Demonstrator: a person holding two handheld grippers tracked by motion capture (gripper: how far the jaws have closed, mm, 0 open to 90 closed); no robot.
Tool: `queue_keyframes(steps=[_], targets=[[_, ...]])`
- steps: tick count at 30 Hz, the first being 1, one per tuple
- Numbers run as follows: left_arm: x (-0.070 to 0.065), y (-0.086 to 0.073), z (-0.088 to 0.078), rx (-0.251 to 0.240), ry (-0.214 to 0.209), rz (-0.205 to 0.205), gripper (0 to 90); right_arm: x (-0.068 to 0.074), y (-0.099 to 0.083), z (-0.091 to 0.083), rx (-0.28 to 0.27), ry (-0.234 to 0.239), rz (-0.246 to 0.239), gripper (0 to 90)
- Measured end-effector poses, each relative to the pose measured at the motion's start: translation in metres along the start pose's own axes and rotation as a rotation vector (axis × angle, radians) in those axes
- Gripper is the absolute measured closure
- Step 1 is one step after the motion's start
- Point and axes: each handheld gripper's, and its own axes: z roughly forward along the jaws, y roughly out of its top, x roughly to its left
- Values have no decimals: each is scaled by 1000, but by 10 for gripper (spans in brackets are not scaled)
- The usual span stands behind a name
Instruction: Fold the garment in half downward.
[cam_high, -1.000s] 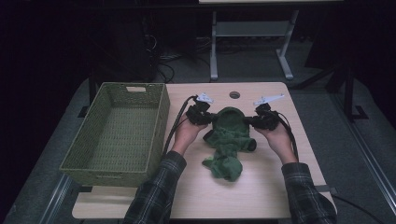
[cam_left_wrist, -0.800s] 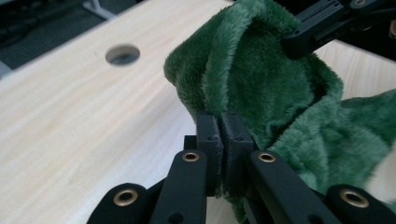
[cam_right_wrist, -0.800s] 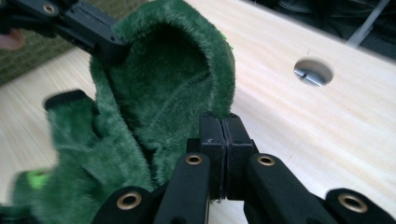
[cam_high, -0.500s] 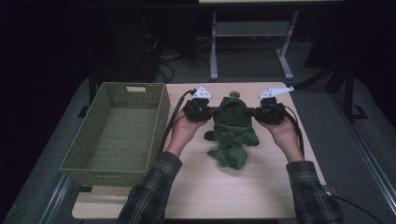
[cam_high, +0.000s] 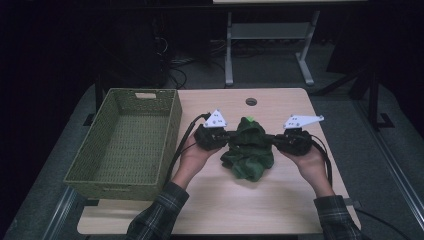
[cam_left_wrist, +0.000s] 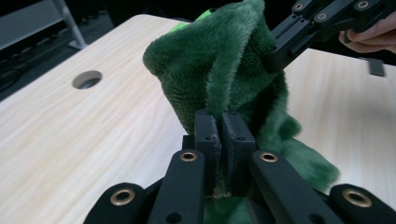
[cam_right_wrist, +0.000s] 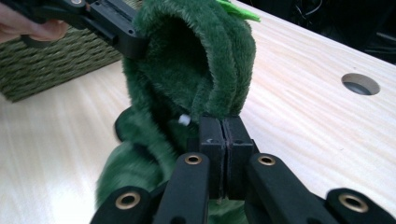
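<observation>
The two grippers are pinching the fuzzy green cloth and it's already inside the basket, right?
Not quite. Both the left gripper and right gripper do pinch the fuzzy green cloth, but the high view shows it over the table, beside the basket, not inside it.

Plaid sleeves (cam_high: 155, 220); black jaws, brass rivets, grey plates.
</observation>
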Motion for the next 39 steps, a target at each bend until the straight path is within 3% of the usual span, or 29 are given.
queue_keyframes(steps=[4, 11, 17, 25, 33, 39], targets=[[-8, -10, -2, -4, -35, -11, 861, 8, -13, -1, 33, 18, -7, 883], [-26, -27, -3, 14, -85, 8, 861, 19, -28, -7, 34, 57, 6, 883], [-37, -42, 1, 64, -113, 31, 861, 30, -45, -8, 80, 75, 6, 878], [-47, -63, 15, 135, -156, 26, 863, 37, -63, -7, 122, 104, 18, 878], [-53, -74, 26, 207, -183, 47, 866, 38, -76, 3, 207, 106, 1, 877], [-48, -79, 31, 254, -174, 60, 871, 38, -80, 10, 244, 113, 3, 877]])
